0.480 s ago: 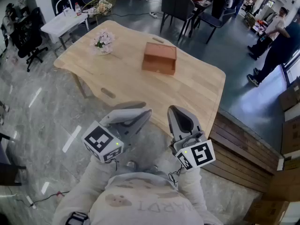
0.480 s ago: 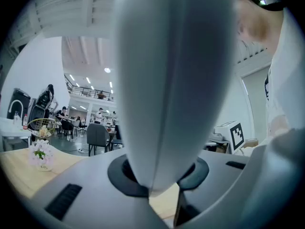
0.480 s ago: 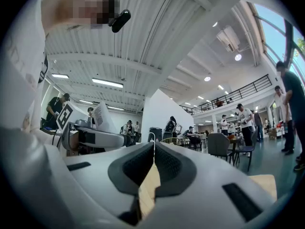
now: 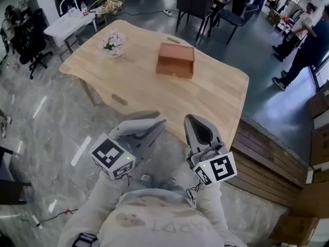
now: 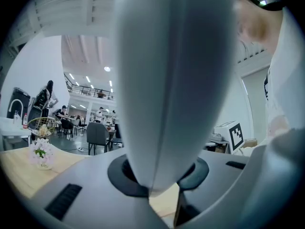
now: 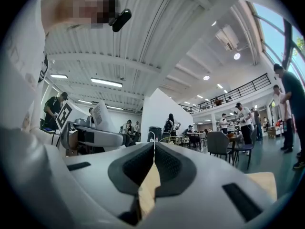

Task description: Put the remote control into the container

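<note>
Jaws unchanged: left gripper (image 4: 150, 131) holds remote control (image 5: 174, 80).

The head camera looks steeply down and forward from above the person's chest. The left gripper (image 4: 157, 125) and right gripper (image 4: 193, 121) sit close beneath it, with the wooden table (image 4: 216, 91) farther out. The left gripper's camera rides just behind its jaws, facing level; the clamped remote control (image 5: 176, 80) stands so near the lens that it fills the middle. The right gripper's camera looks along its closed jaws, tipped slightly toward the ceiling. The flowers (image 4: 113, 44) appear in the head and left gripper views, and the table in all three.
</note>
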Demonstrator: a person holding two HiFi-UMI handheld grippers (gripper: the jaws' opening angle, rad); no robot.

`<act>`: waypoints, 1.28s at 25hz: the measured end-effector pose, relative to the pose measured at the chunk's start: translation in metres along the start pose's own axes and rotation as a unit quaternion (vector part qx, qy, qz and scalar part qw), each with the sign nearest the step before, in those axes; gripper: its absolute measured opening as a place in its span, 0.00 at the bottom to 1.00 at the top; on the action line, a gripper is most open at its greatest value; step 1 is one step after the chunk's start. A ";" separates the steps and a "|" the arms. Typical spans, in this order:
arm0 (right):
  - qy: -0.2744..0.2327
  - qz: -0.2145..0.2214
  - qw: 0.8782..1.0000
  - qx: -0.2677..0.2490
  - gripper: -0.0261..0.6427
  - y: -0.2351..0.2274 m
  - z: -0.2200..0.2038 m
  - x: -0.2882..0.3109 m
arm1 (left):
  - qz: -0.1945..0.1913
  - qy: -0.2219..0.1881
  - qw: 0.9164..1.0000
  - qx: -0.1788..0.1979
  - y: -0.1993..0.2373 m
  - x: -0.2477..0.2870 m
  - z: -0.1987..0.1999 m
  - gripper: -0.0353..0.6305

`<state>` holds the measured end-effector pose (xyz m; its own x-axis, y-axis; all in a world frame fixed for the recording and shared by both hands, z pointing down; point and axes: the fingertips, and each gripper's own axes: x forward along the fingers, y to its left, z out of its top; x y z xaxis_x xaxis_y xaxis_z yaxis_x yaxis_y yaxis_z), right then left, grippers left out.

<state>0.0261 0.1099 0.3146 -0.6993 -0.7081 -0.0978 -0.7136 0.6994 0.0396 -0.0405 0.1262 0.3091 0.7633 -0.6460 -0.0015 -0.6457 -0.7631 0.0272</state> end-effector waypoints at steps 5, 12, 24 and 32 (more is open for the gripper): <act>0.002 -0.002 1.000 -0.002 0.06 0.002 0.003 0.001 | -0.002 -0.002 1.000 -0.002 0.001 -0.001 0.003 0.21; -0.020 0.007 1.000 0.005 0.06 0.016 0.010 0.002 | 0.000 -0.002 1.000 -0.010 0.012 -0.010 -0.003 0.21; -0.038 -0.021 0.999 0.008 0.07 0.047 0.025 0.007 | -0.015 0.042 0.999 -0.019 0.058 -0.007 -0.025 0.21; -0.045 -0.039 0.998 0.032 0.07 0.005 0.013 0.014 | -0.021 0.073 0.997 -0.030 0.089 0.042 -0.047 0.21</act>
<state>0.0134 0.1052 0.3005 -0.6326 -0.7514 -0.1880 -0.7602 0.6488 -0.0351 -0.0649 0.0316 0.3586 0.7872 -0.6004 0.1410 -0.6141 -0.7841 0.0900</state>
